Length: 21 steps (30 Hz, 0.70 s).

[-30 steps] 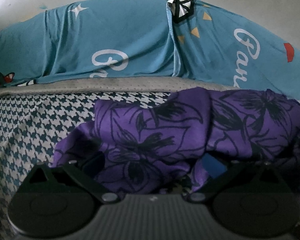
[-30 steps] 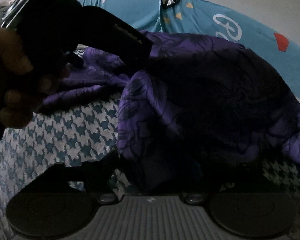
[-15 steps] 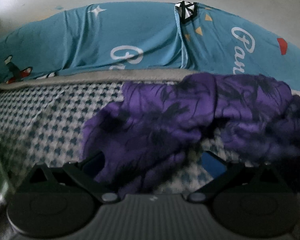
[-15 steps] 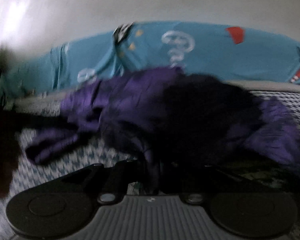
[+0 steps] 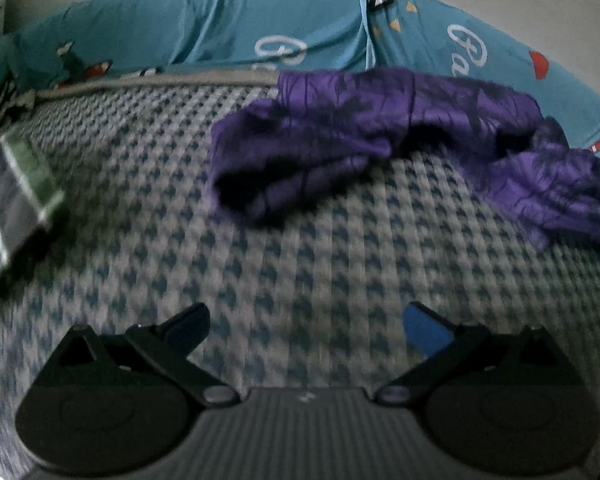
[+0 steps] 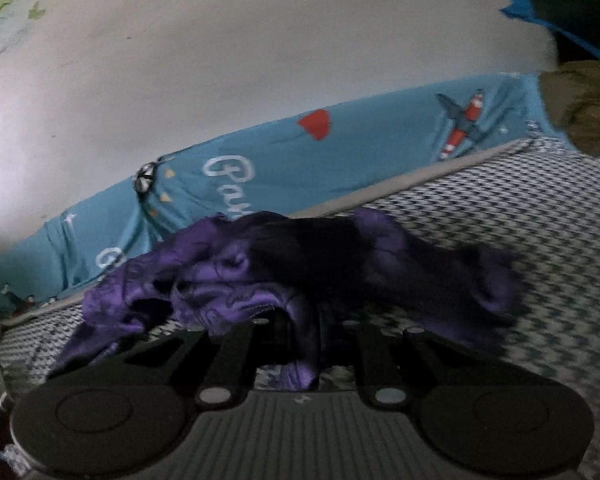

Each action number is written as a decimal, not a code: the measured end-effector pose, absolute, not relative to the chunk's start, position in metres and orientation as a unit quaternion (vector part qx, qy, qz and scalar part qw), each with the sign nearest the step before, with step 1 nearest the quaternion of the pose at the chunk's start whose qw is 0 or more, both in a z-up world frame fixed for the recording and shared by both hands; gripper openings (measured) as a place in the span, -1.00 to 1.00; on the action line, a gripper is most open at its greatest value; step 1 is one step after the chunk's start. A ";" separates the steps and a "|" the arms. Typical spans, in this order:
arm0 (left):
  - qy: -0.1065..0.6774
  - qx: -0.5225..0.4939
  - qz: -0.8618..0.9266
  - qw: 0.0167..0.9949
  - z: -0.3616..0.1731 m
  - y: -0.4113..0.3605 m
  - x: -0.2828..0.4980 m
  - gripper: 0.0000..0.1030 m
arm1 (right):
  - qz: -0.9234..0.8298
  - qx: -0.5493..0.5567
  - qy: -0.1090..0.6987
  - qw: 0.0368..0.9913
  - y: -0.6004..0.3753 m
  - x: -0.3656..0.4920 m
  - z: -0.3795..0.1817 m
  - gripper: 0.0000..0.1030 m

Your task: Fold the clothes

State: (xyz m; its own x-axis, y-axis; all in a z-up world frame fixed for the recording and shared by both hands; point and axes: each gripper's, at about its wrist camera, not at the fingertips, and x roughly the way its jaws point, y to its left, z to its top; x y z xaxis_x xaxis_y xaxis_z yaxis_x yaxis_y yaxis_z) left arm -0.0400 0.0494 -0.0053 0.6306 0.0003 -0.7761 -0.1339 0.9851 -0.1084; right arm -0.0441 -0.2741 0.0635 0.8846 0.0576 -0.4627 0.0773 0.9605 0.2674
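While the purple floral garment (image 5: 380,132) lies crumpled on the houndstooth bed cover (image 5: 260,264) before a teal printed sheet (image 6: 284,168), the right tongs (image 6: 304,344) pinch its fabric; the left tongs (image 5: 306,328) gape empty, well apart.

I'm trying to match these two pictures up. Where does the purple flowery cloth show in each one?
Left wrist view: the purple cloth lies crumpled in the upper right, beyond the open left gripper.
Right wrist view: it fills the lower centre, pinched in the right gripper.
Shared landmark: the blue printed sheet behind it.
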 end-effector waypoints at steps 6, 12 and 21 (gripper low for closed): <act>0.442 -0.069 0.036 0.894 -0.017 0.042 -0.076 1.00 | -0.067 0.135 0.219 0.964 -0.292 -0.068 0.060 -0.76; 0.438 -0.051 0.041 0.897 -0.020 0.040 -0.096 1.00 | -0.135 0.122 0.191 0.965 -0.308 -0.090 0.061 -0.77; 0.437 -0.045 0.044 0.897 -0.021 0.043 -0.104 1.00 | -0.196 0.137 0.189 0.952 -0.325 -0.104 0.061 -0.77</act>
